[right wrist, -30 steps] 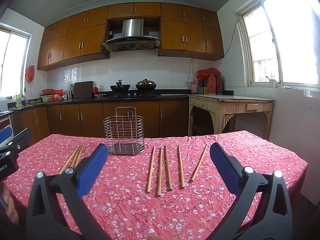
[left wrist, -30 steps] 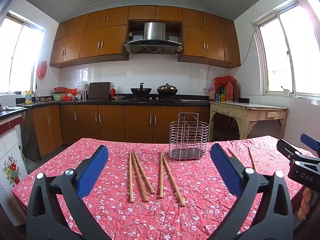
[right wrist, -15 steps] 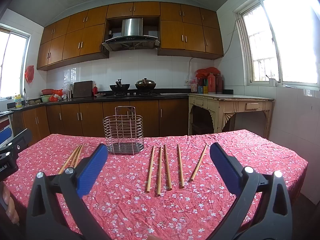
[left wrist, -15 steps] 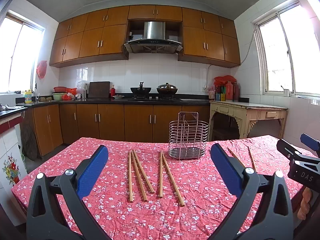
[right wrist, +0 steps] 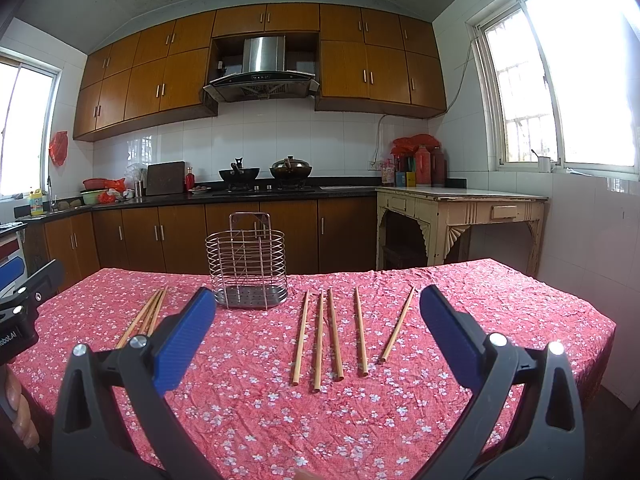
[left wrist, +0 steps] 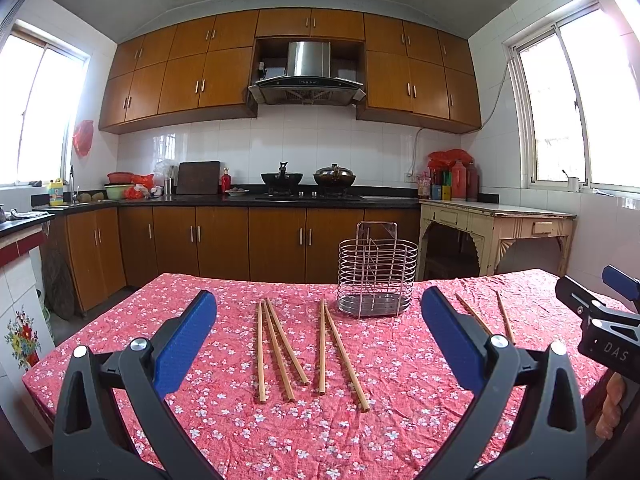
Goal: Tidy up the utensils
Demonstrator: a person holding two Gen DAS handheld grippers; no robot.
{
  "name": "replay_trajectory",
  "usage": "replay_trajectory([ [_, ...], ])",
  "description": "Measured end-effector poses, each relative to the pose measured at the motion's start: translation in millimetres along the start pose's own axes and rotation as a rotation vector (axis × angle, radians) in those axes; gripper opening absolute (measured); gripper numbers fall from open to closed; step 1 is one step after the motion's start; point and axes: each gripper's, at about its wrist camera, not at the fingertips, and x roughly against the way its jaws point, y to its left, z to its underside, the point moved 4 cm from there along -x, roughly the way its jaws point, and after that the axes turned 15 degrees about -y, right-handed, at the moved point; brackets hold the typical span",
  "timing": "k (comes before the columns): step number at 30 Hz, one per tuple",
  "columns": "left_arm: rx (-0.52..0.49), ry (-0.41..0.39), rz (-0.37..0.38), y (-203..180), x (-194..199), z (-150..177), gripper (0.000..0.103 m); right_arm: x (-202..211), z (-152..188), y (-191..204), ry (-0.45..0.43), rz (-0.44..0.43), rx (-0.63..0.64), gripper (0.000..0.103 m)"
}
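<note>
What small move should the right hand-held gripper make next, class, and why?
Probably lower the right hand-held gripper, open and empty, onto the nearest chopstick. All five chopsticks before it lie flat on the tablecloth, and the wire holder looks empty.

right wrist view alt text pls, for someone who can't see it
Five wooden chopsticks lie side by side on a red floral tablecloth, framed by the open blue-padded jaws of the right gripper, which holds nothing. An empty wire utensil holder stands behind them to the left, more chopsticks lie left of it, and a kitchen with wooden cabinets fills the background.
</note>
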Motion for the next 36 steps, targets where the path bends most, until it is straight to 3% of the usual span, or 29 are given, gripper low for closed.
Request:
replay_trajectory([
  [22, 0.008, 0.017, -0.007, 3.9, 0.5, -0.6, 0.101, -4.4, 0.6, 1.6, 0.004, -0.005, 0.007, 0.099],
  [26, 0.029, 0.057, -0.011, 9.1, -8.2, 1.8, 0.101, -11.2, 5.1, 0.0, 0.028, 0.008, 0.022, 0.099],
  [33, 0.05, 0.256, -0.106, 40.4, -44.0, 28.6, 0.101, -65.7, 37.5, -51.4, 0.25, 0.137, -0.068, 0.098],
  [36, 0.047, 0.347, -0.158, 58.8, -60.3, 41.9, 0.101, -97.9, 57.0, -78.3, 0.363, 0.181, -0.112, 0.09],
])
